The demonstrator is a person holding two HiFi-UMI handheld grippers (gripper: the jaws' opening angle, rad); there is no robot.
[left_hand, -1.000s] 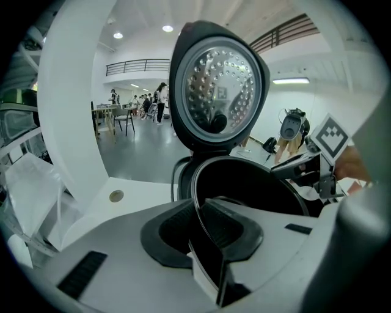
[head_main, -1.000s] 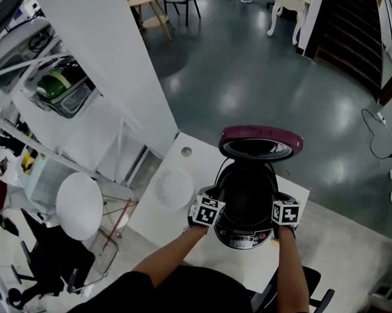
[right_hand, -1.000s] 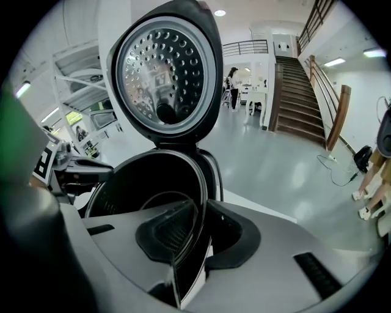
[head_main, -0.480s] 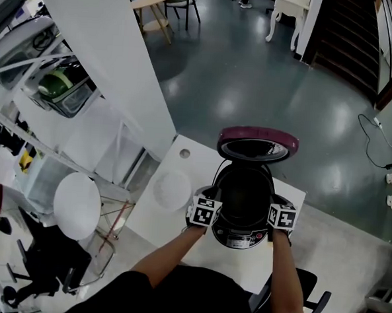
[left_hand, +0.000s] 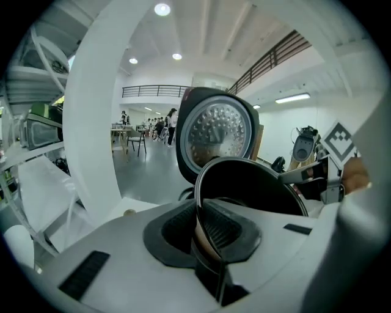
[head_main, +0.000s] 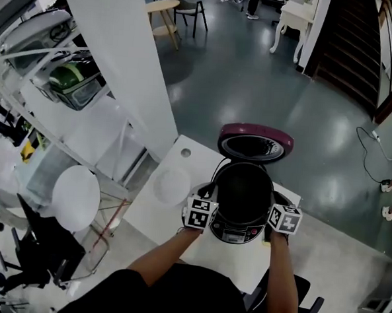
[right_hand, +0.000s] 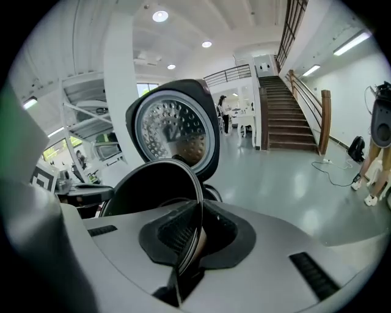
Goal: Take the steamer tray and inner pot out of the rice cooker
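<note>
Now my left gripper [left_hand: 205, 227] and right gripper [right_hand: 192, 237], jaws just closing, pinch the thin rim of the inner pot [head_main: 243, 192] at 2 opposite sides, at the mouth of the open rice cooker [head_main: 238, 236]; I judge it stiff, smooth and slippery.

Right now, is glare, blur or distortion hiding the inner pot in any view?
Head view: sharp and evenly lit; glare patches lie only on the dark floor, and the inner pot reads as a black hollow. Left gripper view: heavy fisheye with black corners; the pot is crisp and the lid plate gleams. Right gripper view: same distortion; the ceiling lamps flare, but the pot is clear.
</note>
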